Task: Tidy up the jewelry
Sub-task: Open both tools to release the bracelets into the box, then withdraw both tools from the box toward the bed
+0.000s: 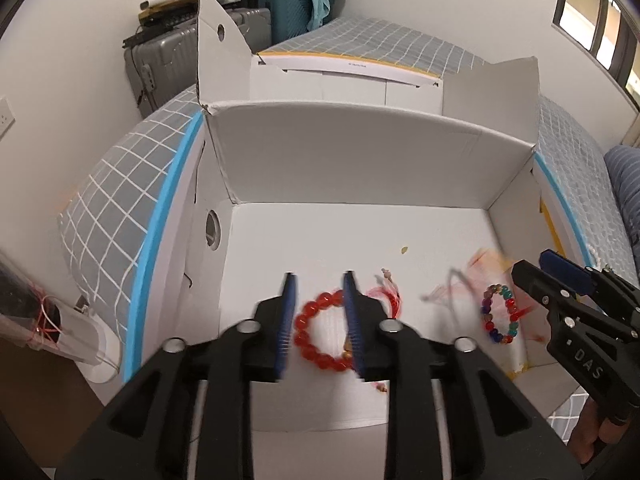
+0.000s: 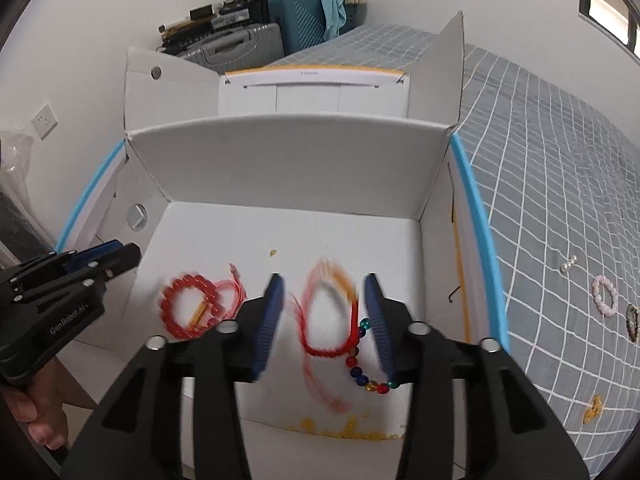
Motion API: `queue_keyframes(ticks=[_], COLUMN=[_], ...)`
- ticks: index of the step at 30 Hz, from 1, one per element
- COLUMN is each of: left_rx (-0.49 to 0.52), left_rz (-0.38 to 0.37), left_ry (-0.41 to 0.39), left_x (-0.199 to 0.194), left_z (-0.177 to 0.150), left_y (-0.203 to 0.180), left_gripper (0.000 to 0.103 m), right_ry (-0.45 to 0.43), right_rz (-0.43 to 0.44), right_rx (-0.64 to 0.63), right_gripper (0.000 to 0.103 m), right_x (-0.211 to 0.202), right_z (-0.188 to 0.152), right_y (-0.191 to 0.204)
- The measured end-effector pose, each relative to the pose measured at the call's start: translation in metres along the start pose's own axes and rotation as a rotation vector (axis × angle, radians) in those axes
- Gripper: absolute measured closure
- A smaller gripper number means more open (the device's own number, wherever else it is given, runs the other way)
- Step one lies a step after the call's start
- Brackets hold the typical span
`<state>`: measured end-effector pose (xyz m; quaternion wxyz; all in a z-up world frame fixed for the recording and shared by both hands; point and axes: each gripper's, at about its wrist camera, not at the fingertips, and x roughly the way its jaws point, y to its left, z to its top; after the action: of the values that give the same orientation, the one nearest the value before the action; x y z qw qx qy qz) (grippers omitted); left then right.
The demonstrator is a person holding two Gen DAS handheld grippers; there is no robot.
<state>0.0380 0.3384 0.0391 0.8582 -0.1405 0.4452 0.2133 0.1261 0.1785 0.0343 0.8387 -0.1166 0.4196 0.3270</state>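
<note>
- Left gripper, black frame with blue ribbed pads: fingers spread a little, pinching nothing.
- Red round-bead bracelet: flat on the box floor, seen between and below the left pads, apart from both; its right side is hidden behind the right-hand pad. A red tassel cord trails from it to the right.
- Right gripper, same make: fingers parted wider, nothing pressed between the pads.
- Red cord bracelet with orange tassel: motion-blurred, in the gap between the right pads, touching neither as far as the blur allows.
- Multicoloured glass-bead bracelet: on the floor just beside the right-hand pad, partly hidden by it, overlapping the red cord's lower right.
- Open white cardboard box: upright walls behind and at both sides, flaps standing; the back half of the floor is bare.
- Grey checked bedspread: right of the box; a pink bead bracelet and other small pieces lie on it, well apart from the box.
- A hand holds the left gripper's handle.
</note>
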Motion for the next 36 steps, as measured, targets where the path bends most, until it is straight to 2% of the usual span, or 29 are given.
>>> queue_keyframes(ticks=[2,4,7,9,12,19,22,36], left_rx=[-0.003,-0.010,-0.019,-0.019,-0.017,0.011,0.029,0.178], left_rz=[0.003,-0.002,-0.011,-0.015,-0.024,-0.041,-0.048,-0.146], left_ry=[-0.008,-0.019,-0.048,-0.058,-0.072,-0.119,-0.134,-0.156], left_x=[-0.004,-0.009,-0.019,-0.024,-0.031,-0.045,-0.050,-0.057], left_z=[0.000,0.000,-0.001,-0.002,-0.002,0.002,0.003,0.003], left_y=[-0.001,-0.001,-0.004,-0.007,-0.013,-0.042,-0.056,-0.164], left_gripper=[0.069,0.058,0.042,0.038,0.030,0.012,0.009,0.006], right_ry=[-0.020,-0.045,-0.084,-0.103,-0.125,-0.165,-0.173,-0.230], right_rz=[-0.006,-0.023,-0.078,-0.097,-0.114,-0.179,-0.200,-0.326], right_rx=[-0.002,-0.006,-0.015,-0.009,0.017,0.097,0.127,0.246], right_gripper=[0.048,0.033,0.024,0.017,0.012,0.008,0.008,0.008], right_x=[-0.007,-0.015,-0.027,-0.036,-0.046,-0.071,-0.082,-0.141], right_z=[0.001,0.002,0.003,0.001,0.000,-0.009,-0.015,-0.061], right_y=[-0.001,-0.003,-0.007,-0.015,-0.028,-0.072,-0.089,-0.178])
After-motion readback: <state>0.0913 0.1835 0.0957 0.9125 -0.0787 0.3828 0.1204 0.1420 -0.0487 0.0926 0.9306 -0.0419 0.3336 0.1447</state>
